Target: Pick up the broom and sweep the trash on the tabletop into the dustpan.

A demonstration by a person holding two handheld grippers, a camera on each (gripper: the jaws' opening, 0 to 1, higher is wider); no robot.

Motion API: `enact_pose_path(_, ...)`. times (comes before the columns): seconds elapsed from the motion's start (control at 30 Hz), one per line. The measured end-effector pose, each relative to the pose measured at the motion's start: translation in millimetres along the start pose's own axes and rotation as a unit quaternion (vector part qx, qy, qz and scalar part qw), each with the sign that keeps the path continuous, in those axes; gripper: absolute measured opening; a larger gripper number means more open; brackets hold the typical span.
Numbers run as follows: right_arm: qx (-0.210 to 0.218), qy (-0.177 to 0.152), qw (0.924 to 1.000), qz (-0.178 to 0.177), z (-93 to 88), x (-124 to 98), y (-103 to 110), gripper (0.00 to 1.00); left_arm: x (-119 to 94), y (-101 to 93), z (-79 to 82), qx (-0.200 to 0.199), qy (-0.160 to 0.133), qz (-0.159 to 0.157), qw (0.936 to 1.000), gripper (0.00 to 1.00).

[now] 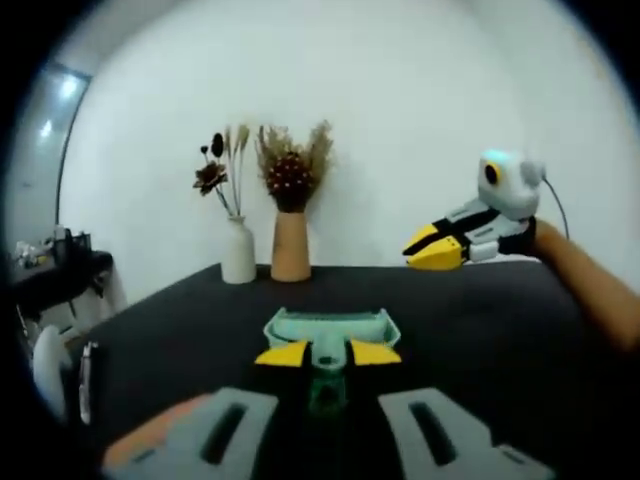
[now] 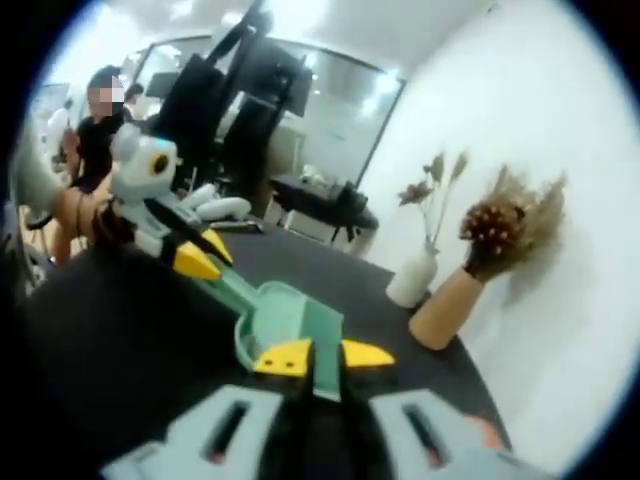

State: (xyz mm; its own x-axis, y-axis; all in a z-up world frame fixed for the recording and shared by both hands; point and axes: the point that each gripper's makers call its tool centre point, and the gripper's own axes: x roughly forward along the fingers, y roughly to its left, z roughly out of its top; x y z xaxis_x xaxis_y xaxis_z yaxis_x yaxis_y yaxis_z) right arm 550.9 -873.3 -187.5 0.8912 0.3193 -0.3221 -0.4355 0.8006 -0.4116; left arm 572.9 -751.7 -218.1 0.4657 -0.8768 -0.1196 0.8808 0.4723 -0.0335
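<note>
A pale green dustpan (image 1: 330, 325) lies straight ahead of my left gripper (image 1: 328, 353), which is shut on its green handle over the black tabletop (image 1: 480, 330). In the right gripper view the same dustpan (image 2: 285, 318) runs from my left gripper (image 2: 200, 258) toward my right gripper (image 2: 325, 356). My right gripper (image 1: 428, 248) hangs in the air to the right of the pan, apart from it, jaws close together. A strip of green shows in its narrow gap. I cannot tell whether it is held or lies beyond.
A white vase (image 1: 238, 255) and a tan vase (image 1: 290, 248) with dried flowers stand at the table's far edge by the white wall. A person (image 2: 95, 135) and a dark desk (image 2: 325, 200) are beyond the table.
</note>
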Motion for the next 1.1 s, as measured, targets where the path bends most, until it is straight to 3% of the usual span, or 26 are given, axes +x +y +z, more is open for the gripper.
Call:
enact_pose_path(0.37,0.001,0.004,1.0000,-0.005,-3.5,-1.7,-2.7,0.10,-0.8,-3.4,-4.6,0.002,0.019,-0.004,0.9998,0.15)
enact_pose_path(0.77,-0.003,0.013,0.9999,-0.002,-6.3,-0.3,5.7,0.10,-6.7,-2.3,-4.9,-0.001,0.019,-0.002,0.9998,0.16)
enact_pose_path(1.1,0.000,0.011,0.9999,-0.004,-4.6,-1.1,3.4,0.10,-24.6,-1.9,15.5,-0.013,-0.012,-0.008,0.9998,0.18)
